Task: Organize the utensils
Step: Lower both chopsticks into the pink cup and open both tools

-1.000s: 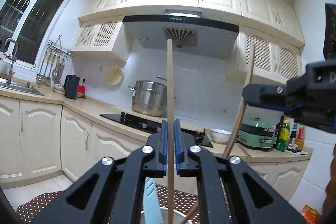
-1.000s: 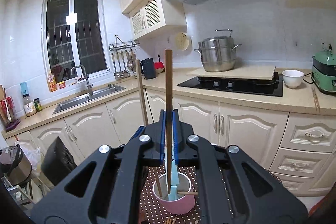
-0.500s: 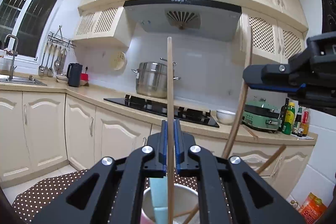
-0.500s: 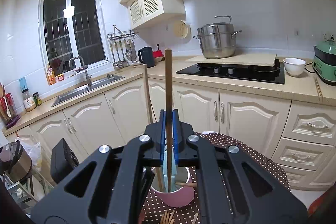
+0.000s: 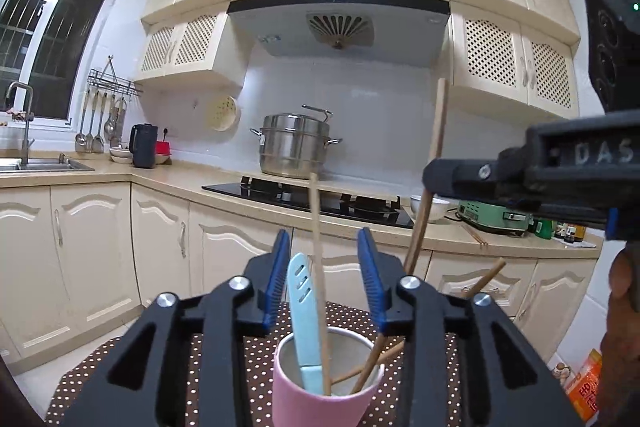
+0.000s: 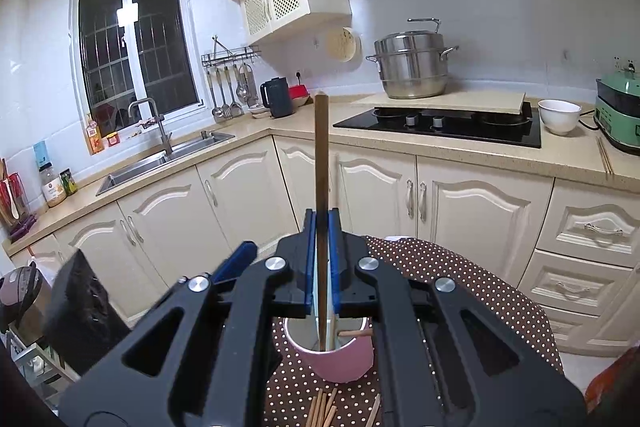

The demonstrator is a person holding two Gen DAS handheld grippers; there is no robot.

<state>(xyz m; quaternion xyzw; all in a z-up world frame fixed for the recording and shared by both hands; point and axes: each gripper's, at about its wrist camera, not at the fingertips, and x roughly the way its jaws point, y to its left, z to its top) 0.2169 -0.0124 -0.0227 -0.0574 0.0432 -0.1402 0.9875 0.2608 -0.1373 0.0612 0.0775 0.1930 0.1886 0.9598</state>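
Observation:
A pink cup [image 5: 320,387] stands on the dotted cloth just below my left gripper [image 5: 323,267]. Its jaws are opening. A light wooden chopstick [image 5: 316,235] rises from the cup between the blue pads [image 5: 280,267], touching neither. A pale blue spatula [image 5: 302,307] and other chopsticks lean in the cup. My right gripper [image 6: 321,227] is shut on a dark brown chopstick [image 6: 321,155], whose lower end reaches into the pink cup [image 6: 340,355]. In the left wrist view that right gripper [image 5: 440,183] comes in from the right with its chopstick [image 5: 434,163].
Several loose chopsticks [image 6: 324,411] lie on the brown polka-dot tablecloth [image 6: 460,287] in front of the cup. Behind runs a counter with a black hob [image 6: 440,123], steel steamer pot [image 6: 410,67], white bowl [image 6: 558,115], green cooker [image 6: 618,115] and sink [image 6: 168,159].
The left jaws have parted from the light chopstick, which now stands lower, inside the cup. Both grippers have sunk toward the cup. The right gripper keeps its hold.

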